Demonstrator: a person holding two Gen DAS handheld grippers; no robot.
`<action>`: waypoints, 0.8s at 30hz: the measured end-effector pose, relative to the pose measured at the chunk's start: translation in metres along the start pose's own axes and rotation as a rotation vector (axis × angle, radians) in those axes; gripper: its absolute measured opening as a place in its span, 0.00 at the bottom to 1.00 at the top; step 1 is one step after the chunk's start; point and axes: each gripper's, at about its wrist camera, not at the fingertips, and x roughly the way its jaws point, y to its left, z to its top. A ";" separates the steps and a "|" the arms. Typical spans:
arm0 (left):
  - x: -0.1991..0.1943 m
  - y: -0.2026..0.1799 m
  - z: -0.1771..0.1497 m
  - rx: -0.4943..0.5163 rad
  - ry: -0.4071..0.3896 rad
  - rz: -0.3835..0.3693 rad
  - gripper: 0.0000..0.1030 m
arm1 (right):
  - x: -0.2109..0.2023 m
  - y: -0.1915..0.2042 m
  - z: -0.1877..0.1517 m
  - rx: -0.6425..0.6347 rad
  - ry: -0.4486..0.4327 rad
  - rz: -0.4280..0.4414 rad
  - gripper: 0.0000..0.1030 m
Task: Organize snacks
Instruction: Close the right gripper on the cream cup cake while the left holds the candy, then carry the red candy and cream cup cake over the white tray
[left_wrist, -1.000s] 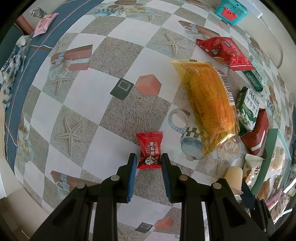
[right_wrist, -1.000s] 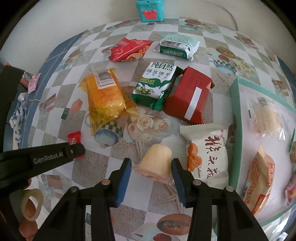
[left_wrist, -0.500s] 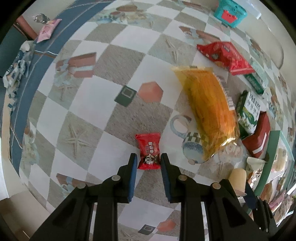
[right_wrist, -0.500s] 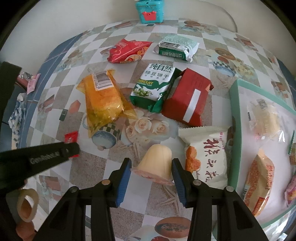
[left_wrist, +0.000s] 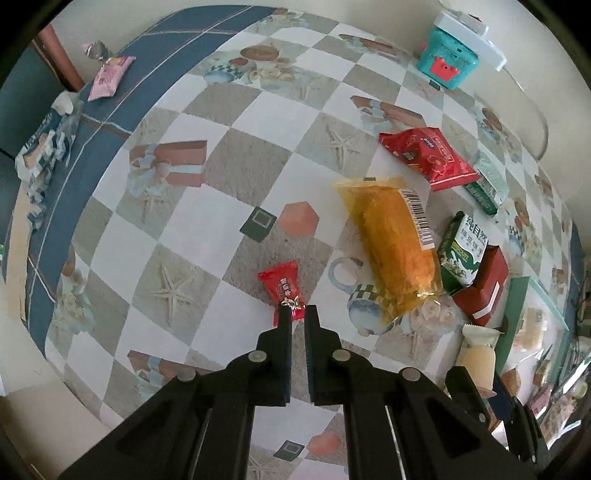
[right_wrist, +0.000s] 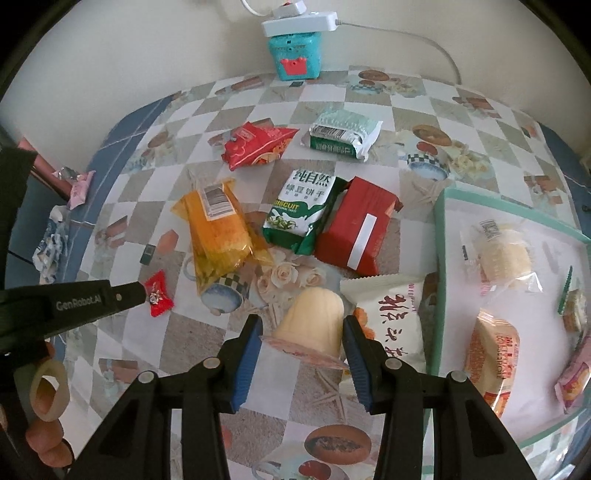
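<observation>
My left gripper (left_wrist: 298, 313) is shut on the near end of a small red candy (left_wrist: 283, 289) and holds it above the checked tablecloth; it also shows in the right wrist view (right_wrist: 159, 293). My right gripper (right_wrist: 302, 341) holds a cream jelly cup (right_wrist: 312, 319) between its blue pads, the jaws touching its rim. A green-rimmed tray (right_wrist: 439, 258) with several snacks lies to the right.
On the cloth lie a yellow cake bag (right_wrist: 218, 229), a green biscuit pack (right_wrist: 299, 214), a red box (right_wrist: 356, 229), a white snack bag (right_wrist: 391, 317), a red pouch (right_wrist: 255, 146) and a mint pack (right_wrist: 343, 138). A teal toy box (right_wrist: 294, 59) stands at the wall.
My left gripper has closed on the red candy and lifted it off the cloth. My right gripper has stayed around the jelly cup and both views have risen.
</observation>
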 end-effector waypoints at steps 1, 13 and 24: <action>0.001 0.002 0.000 -0.008 0.001 -0.002 0.06 | -0.001 0.000 0.000 0.000 0.000 0.002 0.46; 0.020 0.021 0.010 -0.081 0.028 -0.066 0.30 | 0.003 -0.007 -0.001 0.024 0.015 0.017 0.46; 0.049 -0.010 0.006 -0.025 0.043 0.023 0.30 | 0.004 -0.009 0.000 0.037 0.019 0.026 0.46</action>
